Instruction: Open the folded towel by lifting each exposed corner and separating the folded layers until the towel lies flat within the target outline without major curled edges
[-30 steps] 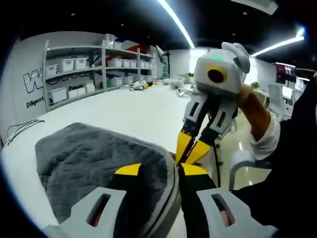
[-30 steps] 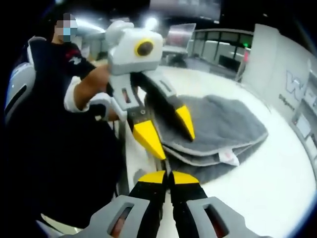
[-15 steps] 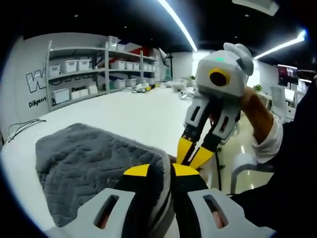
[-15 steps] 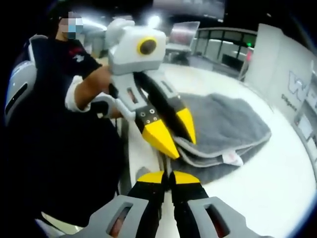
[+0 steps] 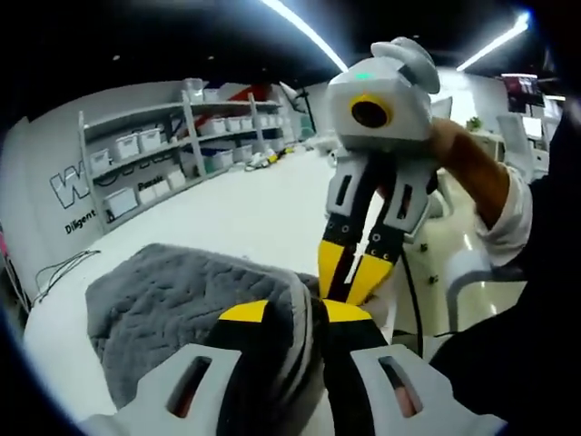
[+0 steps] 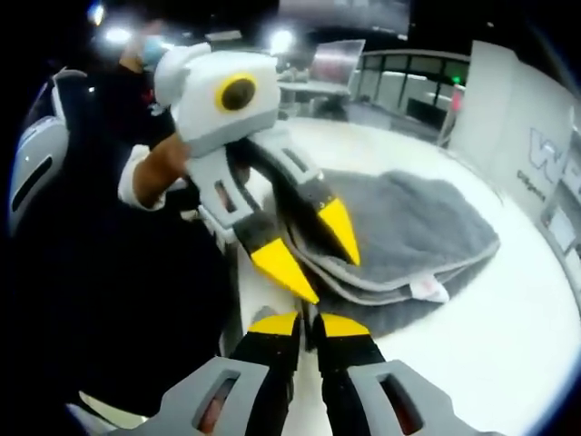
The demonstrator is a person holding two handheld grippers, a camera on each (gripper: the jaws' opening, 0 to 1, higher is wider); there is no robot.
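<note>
One grey towel (image 5: 172, 309) lies folded at lower left of the left gripper view, on one white table (image 5: 245, 213). The left gripper (image 5: 292, 313) pinches its near edge. The right gripper (image 6: 307, 324) is closed beside that edge; whether it grips cloth is unclear. Bare tabletop extends beyond.

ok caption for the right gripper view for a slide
Left gripper pinching the folded grey terry towel's edge on the white table, right gripper close below.
</note>
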